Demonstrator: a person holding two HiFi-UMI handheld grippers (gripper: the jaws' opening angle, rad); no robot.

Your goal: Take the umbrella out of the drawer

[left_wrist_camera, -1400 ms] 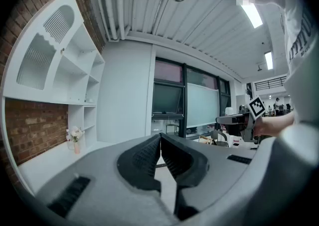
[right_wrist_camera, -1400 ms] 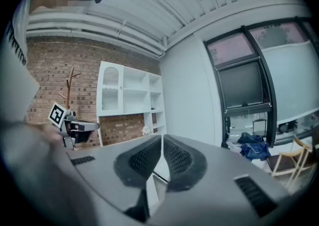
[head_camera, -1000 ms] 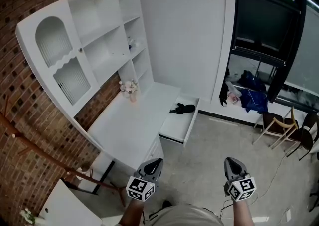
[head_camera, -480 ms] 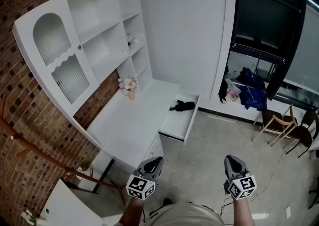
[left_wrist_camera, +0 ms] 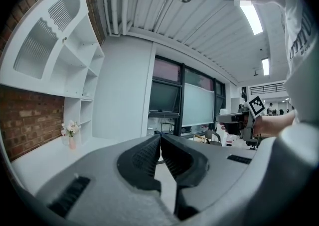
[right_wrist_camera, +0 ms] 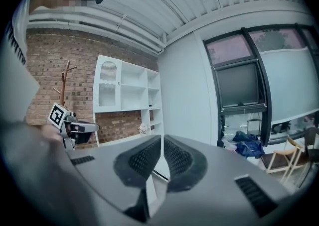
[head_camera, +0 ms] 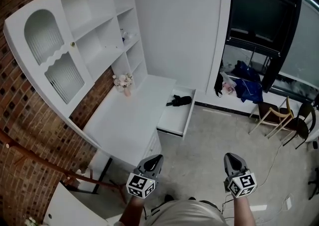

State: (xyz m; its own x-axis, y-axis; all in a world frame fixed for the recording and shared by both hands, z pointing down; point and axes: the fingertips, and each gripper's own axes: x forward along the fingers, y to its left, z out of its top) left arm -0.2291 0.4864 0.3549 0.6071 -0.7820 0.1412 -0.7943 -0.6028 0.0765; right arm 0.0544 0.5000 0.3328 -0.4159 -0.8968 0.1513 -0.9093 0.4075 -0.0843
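White desk (head_camera: 127, 126) against a brick wall (head_camera: 25, 135): its drawer (head_camera: 172, 130) stands pulled out, and the black umbrella (head_camera: 179, 101) lies inside, towards the back. Flowers (head_camera: 121, 81) stand on the desk below the shelves (head_camera: 99, 31). Well apart from the drawer, over the floor (head_camera: 209, 135), the left gripper (head_camera: 154, 160) and right gripper (head_camera: 232, 160) are both closed and empty.

The person holds both arms forward, low ahead of the torso. The left gripper (head_camera: 153, 160) and the right gripper (head_camera: 232, 160) sit side by side, well apart, pointing forward and roughly level. Each gripper's jaws are closed together, with nothing between them.
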